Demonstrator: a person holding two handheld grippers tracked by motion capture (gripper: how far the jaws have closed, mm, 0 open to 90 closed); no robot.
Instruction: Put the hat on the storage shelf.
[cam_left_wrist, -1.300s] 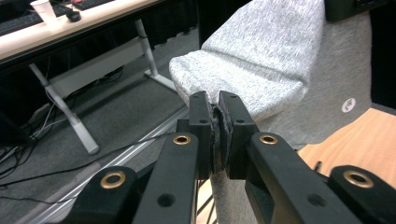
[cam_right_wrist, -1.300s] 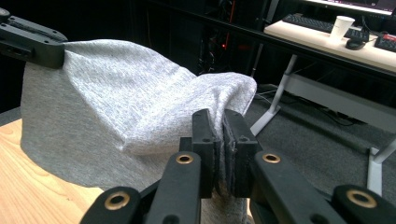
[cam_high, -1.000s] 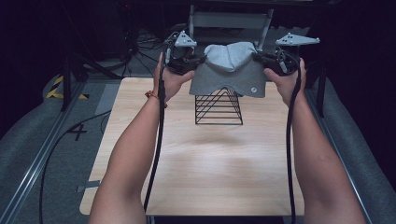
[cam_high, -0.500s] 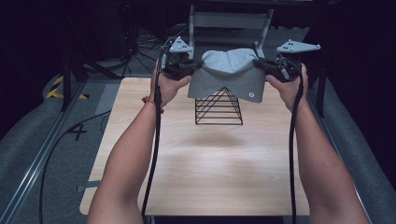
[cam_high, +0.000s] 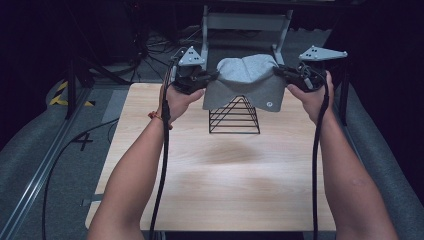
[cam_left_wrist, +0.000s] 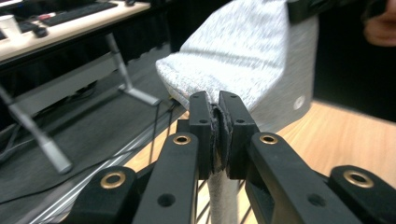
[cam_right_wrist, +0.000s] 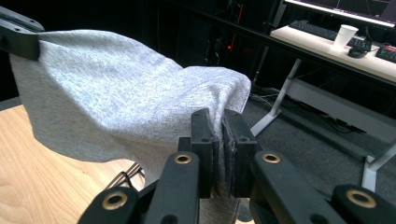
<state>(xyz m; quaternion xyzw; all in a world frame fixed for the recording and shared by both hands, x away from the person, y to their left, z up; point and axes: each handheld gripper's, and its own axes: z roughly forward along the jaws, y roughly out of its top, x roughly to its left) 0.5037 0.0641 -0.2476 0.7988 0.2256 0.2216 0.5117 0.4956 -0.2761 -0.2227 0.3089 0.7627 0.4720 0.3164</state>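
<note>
A grey knitted cloth (cam_high: 246, 82) hangs in the air between both grippers, above a black wire rack (cam_high: 235, 116) on the wooden table (cam_high: 220, 175). My left gripper (cam_high: 212, 77) is shut on the cloth's left edge; in the left gripper view the jaws pinch grey cloth (cam_left_wrist: 243, 60) at my left gripper (cam_left_wrist: 215, 105). My right gripper (cam_high: 279, 71) is shut on the right edge; in the right gripper view my right gripper (cam_right_wrist: 219, 122) clamps a fold of the cloth (cam_right_wrist: 116, 102). The cloth sags in the middle and drapes down in front of the rack's top.
The triangular wire rack stands at the table's far middle. A grey metal frame (cam_high: 245, 22) rises behind the table. Cables (cam_high: 65, 150) lie on the floor at left. A desk with a keyboard and a white cup (cam_right_wrist: 344, 35) stands beyond.
Both grippers have lifted the cloth a little higher and farther back over the rack, keeping their hold. The cloth now hangs with its lower edge above the rack's peak.
</note>
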